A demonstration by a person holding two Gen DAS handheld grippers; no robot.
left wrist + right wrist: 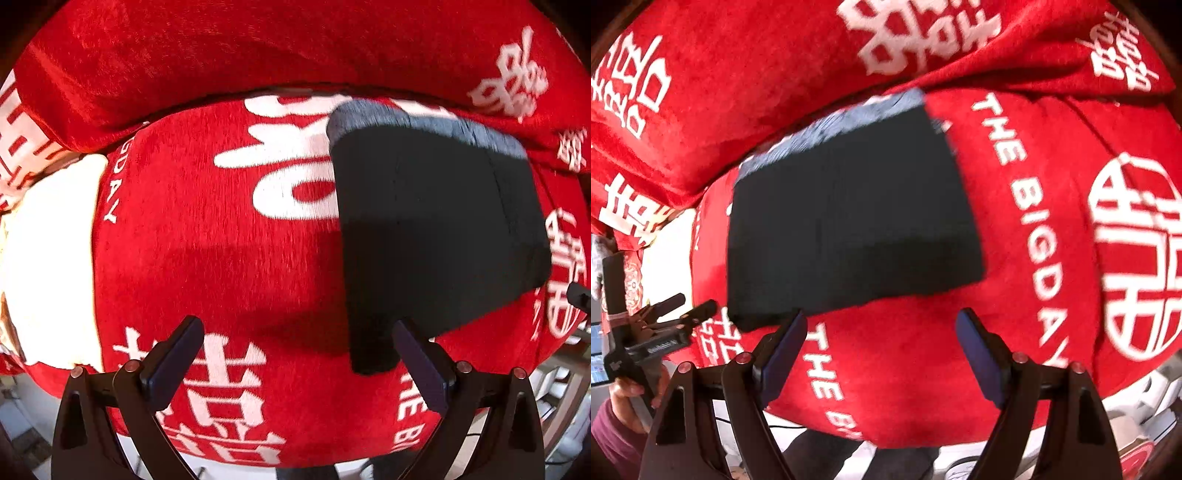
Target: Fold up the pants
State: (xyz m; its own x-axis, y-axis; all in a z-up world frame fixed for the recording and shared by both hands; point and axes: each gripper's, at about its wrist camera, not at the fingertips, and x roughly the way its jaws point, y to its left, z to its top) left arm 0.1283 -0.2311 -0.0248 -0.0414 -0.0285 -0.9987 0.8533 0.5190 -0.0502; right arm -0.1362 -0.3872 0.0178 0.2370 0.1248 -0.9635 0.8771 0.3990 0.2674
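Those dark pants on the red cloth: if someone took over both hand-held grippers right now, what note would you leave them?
Left gripper: open, empty, pointing down beside the pants.
Right gripper: open, empty, above the near edge of the pants.
Dark folded pants with grey waistband: lying flat as a compact rectangle on the red cloth with white lettering, touched by neither gripper.
Done: the pants look folded.
Left: perhaps only a check that the edges line up; I cannot tell whether another fold is intended.
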